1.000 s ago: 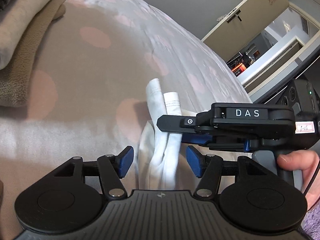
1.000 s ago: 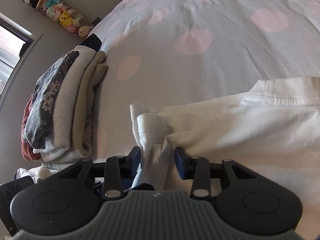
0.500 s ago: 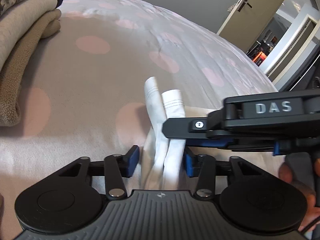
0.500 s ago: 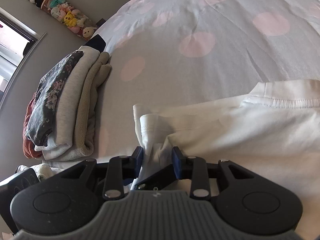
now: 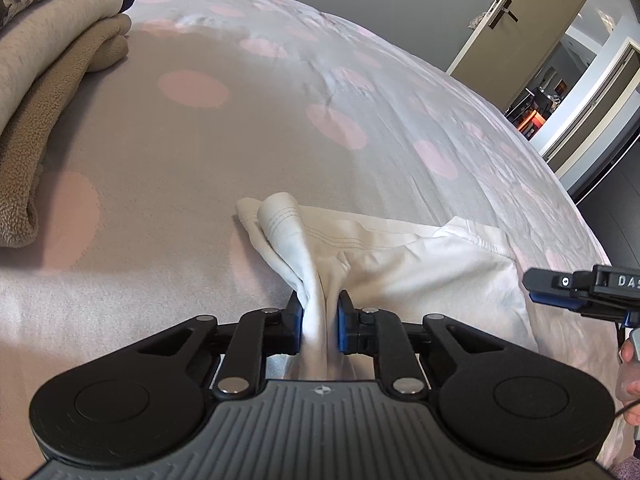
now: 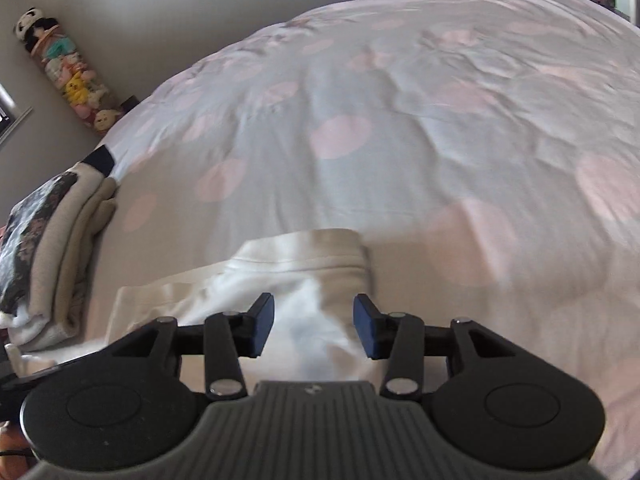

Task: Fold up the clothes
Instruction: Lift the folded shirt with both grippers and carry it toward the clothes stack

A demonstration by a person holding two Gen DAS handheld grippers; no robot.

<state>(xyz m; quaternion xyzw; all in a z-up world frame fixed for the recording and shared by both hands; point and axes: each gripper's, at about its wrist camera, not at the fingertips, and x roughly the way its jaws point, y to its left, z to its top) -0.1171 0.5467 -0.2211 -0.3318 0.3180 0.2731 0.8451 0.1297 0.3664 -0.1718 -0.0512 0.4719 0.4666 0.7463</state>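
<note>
On the grey bedspread with pink dots (image 5: 192, 152), the white cotton garment (image 5: 420, 264) lies bunched, one hemmed corner clenched in the left gripper (image 5: 319, 316) while the right gripper (image 6: 314, 330) gapes above it, so a one-sided pull could drag it askew.

The white cotton garment (image 5: 420, 264) lies on the pink-dotted grey bed cover (image 5: 248, 120). Left of the garment sits the stack of folded fleece clothes (image 5: 48, 80); behind it and to the right stands the open beige door (image 5: 516, 20).
</note>
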